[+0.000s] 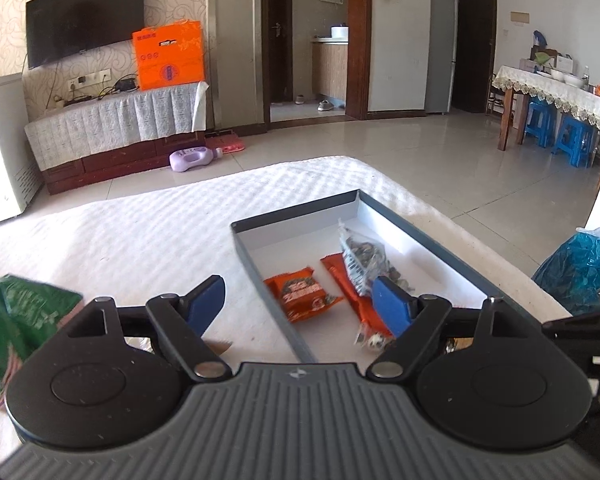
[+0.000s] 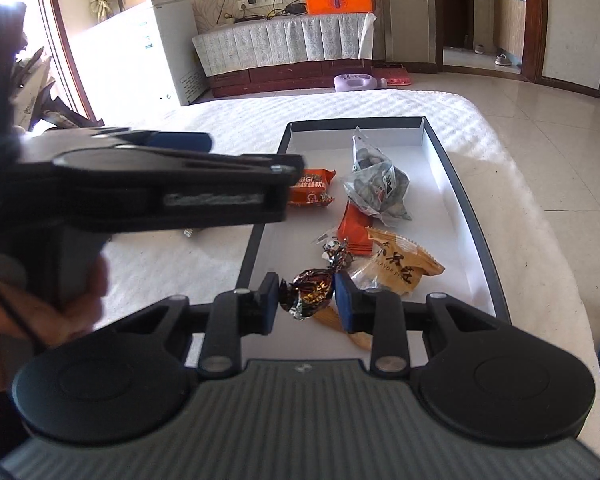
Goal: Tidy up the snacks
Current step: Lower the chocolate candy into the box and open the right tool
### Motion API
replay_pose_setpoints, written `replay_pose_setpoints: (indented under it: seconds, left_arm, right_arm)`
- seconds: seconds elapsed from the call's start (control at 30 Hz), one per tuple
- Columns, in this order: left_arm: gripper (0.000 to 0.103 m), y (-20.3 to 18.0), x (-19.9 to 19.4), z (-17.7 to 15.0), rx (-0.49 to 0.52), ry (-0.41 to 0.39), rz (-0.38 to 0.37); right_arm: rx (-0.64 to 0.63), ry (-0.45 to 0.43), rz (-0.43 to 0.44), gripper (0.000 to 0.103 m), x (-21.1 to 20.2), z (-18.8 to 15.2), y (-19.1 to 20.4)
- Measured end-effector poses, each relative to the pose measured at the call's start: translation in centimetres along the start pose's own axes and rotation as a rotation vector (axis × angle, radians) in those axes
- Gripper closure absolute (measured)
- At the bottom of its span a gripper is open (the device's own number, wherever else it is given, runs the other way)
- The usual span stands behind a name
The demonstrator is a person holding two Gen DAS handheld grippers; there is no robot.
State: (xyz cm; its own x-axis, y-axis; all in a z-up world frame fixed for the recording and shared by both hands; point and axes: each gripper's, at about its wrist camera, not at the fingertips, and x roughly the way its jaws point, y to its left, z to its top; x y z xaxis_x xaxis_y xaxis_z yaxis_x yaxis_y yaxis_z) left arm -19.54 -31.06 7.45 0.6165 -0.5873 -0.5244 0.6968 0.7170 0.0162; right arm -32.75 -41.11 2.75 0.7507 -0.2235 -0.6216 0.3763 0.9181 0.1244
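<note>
A grey-rimmed tray (image 1: 296, 208) with a white floor lies on a white quilted cover (image 1: 140, 232). Inside it are a square orange snack packet (image 1: 300, 294), a long orange packet (image 1: 336, 276) and a clear bag of seeds (image 1: 364, 258). My left gripper (image 1: 300, 306) is open, straddling the tray's left rim with nothing between its fingers. In the right wrist view my right gripper (image 2: 308, 298) is shut on a brown foil-wrapped candy (image 2: 308, 292) over the tray's near end (image 2: 356, 121). A tan pastry packet (image 2: 400, 268) lies just beyond it. The left gripper (image 2: 250, 152) crosses that view from the left.
A green packet (image 1: 16, 320) lies on the cover left of the tray, and a blue plastic bag (image 1: 580, 268) sits off its right edge. A hand (image 2: 60, 300) holds the left gripper's handle. Tiled floor, a TV cabinet (image 1: 112, 132) and a dining table (image 1: 560, 96) lie beyond.
</note>
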Motion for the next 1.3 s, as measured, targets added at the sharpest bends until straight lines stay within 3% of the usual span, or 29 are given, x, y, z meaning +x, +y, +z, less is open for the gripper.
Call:
replay_pose_setpoints:
  seconds: [0.3, 0.97, 1.3]
  left_arm:
    - [0.017, 3.9, -4.0, -1.6, -0.053, 0.007, 0.048]
    - [0.017, 8.4, -5.6, -3.1, -0.062, 0.024, 0.104]
    - [0.016, 10.0, -6.3, -3.8, -0.073, 0.031, 0.117]
  right_arm:
    - [0.010, 0.008, -0.009, 0.070, 0.6, 0.2, 0.5]
    - [0.014, 0.019, -0.048, 0.068, 1.3, 0.4, 1.4]
    - [0.089, -0.038, -0.047, 0.058, 0.1, 0.9, 0.8]
